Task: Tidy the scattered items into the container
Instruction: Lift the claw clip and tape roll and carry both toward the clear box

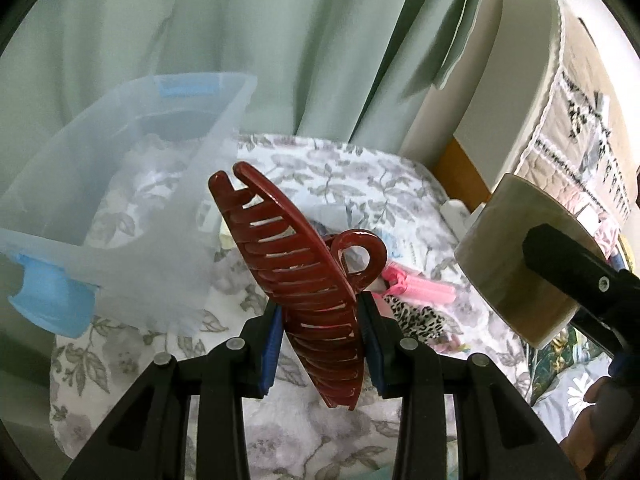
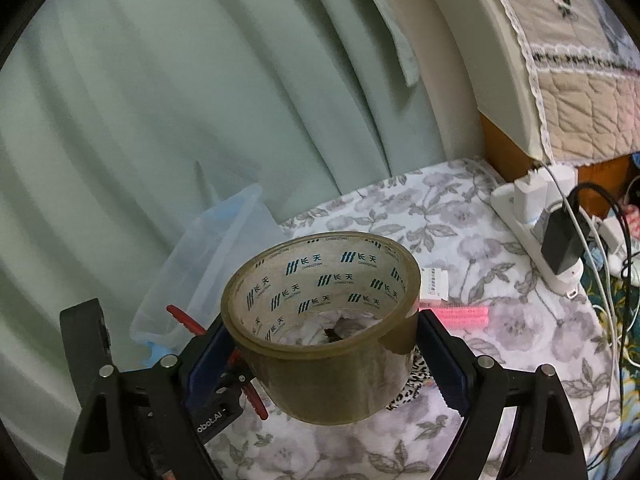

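Note:
My left gripper [image 1: 322, 344] is shut on a dark red hair claw clip [image 1: 296, 280], held above the floral bedspread. The clear plastic container [image 1: 120, 184] with blue latches stands just to its left. My right gripper [image 2: 320, 360] is shut on a roll of brown packing tape [image 2: 324, 328], held above the bed; the roll also shows at the right of the left wrist view [image 1: 516, 256]. The container shows left of the tape [image 2: 208, 264]. A pink hair roller [image 1: 420, 290] [image 2: 464, 314] and a leopard-print scrunchie [image 1: 416, 318] lie on the bed.
A white power strip [image 2: 536, 224] with plugs and cables lies at the right edge of the bed. A small white box [image 2: 434, 282] lies near the pink roller. Green curtains [image 2: 160, 100] hang behind the bed. A quilted cover [image 2: 580, 92] hangs at upper right.

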